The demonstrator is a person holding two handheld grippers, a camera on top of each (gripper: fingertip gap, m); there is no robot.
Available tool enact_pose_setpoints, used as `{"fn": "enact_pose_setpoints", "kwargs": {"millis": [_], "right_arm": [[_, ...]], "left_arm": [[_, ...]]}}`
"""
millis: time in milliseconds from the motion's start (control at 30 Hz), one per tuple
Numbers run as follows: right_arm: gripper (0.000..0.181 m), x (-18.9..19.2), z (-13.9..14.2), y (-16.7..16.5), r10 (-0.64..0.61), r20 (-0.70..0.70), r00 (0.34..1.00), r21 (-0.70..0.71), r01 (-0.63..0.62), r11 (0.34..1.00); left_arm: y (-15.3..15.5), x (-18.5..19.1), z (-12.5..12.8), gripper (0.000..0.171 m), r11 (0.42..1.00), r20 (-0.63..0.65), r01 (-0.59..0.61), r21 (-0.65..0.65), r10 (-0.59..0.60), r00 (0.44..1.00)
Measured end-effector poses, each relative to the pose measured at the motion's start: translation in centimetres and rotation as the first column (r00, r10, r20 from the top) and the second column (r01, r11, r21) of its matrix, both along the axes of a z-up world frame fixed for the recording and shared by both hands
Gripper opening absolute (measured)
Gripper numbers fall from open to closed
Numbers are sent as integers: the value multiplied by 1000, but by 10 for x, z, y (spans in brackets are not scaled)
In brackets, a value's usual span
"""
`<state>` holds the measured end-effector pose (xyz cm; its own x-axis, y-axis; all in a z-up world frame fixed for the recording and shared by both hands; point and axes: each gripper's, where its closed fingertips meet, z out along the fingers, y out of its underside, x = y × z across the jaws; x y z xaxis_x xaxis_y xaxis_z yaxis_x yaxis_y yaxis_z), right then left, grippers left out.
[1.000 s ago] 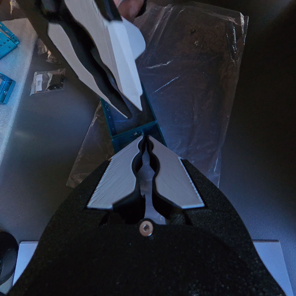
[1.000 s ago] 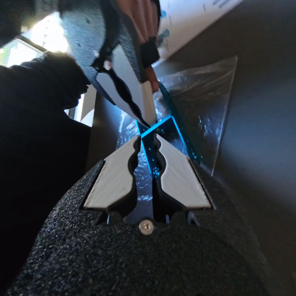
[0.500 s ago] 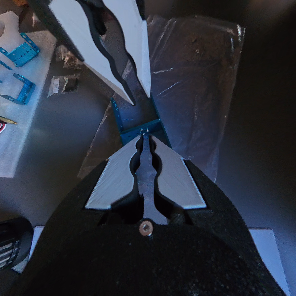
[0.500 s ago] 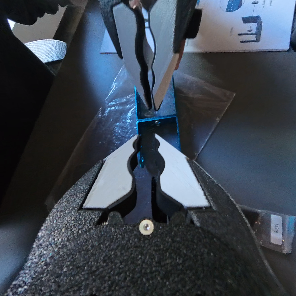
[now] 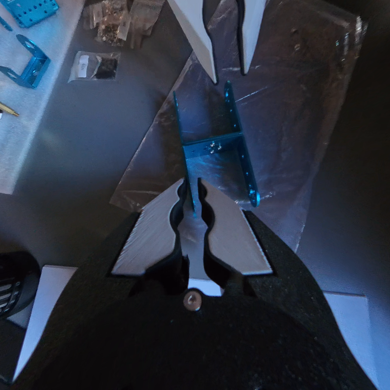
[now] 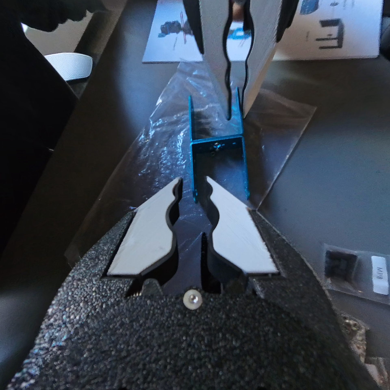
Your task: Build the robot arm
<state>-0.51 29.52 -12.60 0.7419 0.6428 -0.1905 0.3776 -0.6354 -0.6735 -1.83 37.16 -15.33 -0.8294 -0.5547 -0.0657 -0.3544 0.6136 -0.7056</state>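
Lying at the far left of the left wrist view, a pale foam sheet (image 5: pixel 25 126) carries small blue perforated metal brackets (image 5: pixel 31 65). Just to its right, on the dark grey tabletop (image 5: pixel 84 137), sit several small clear bags of hardware (image 5: pixel 97 66), one of them with a white label. A round black object (image 5: pixel 12 282) shows at the lower left edge.

At the centre, a blue H-shaped metal bracket with two long perforated side plates and a screwed crosspiece (image 5: pixel 213 145) rests on a crinkled clear plastic bag (image 5: pixel 285 126) spread flat on the tabletop.

The left gripper (image 5: pixel 191 179) has its jaws a narrow way apart, straddling the near end of one side plate. Whether the pads touch the plate cannot be told; it is not clamped.

The right gripper (image 6: pixel 194 177) faces it from the opposite end. Its jaws stand apart around the end of the other side plate, with a gap on each side.

In the right wrist view, a white printed sheet with diagrams (image 6: pixel 327 31) lies beyond the bag, and another labelled clear bag (image 6: pixel 358 274) lies at the right edge
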Motion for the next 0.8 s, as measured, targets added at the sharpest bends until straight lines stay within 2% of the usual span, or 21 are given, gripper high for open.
{"fn": "enact_pose_setpoints", "kwargs": {"millis": [33, 167, 300, 367, 467, 533, 633, 700, 800], "right_arm": [[19, 1, -7, 0, -8, 20, 1000, -13, 9, 1000], [20, 5, -24, 0, -43, 69, 997, -10, 44, 999], [23, 6, -10, -2, -112, 22, 994, 28, 111, 993], [27, 11, 0, -1, -194, 7, 981, 59, 193, 979], [28, 10, 11, -5, -319, -88, 944, 74, 326, 942], [31, 2, 9, -13, -357, -110, 928, 68, 365, 928], [32, 3, -6, -27, -426, 21, 904, 65, 424, 903], [33, 2, -6, -32, -453, 52, 890, 110, 446, 888], [32, -4, -7, -38, -405, 41, 913, 88, 401, 912]], "left_arm": [[1, 2, -1, 2, 1000, 9, -8, 12, 8, 1000], [0, 7, -1, 1, 999, 11, -29, 20, 29, 1000], [-1, 9, 1, 1, 994, -37, -106, -3, 106, 994], [-3, 7, 3, 1, 986, -43, -169, -8, 168, 985], [-10, -5, 5, 1, 967, -57, -253, -16, 251, 966], [-15, -15, 4, 0, 943, -73, -331, -25, 329, 942], [-23, -31, 0, 0, 875, -130, -481, -59, 471, 872], [-26, -40, 0, 0, 836, -119, -544, -70, 534, 837], [-24, -53, 2, 0, 795, -70, -604, -48, 601, 796]]}}
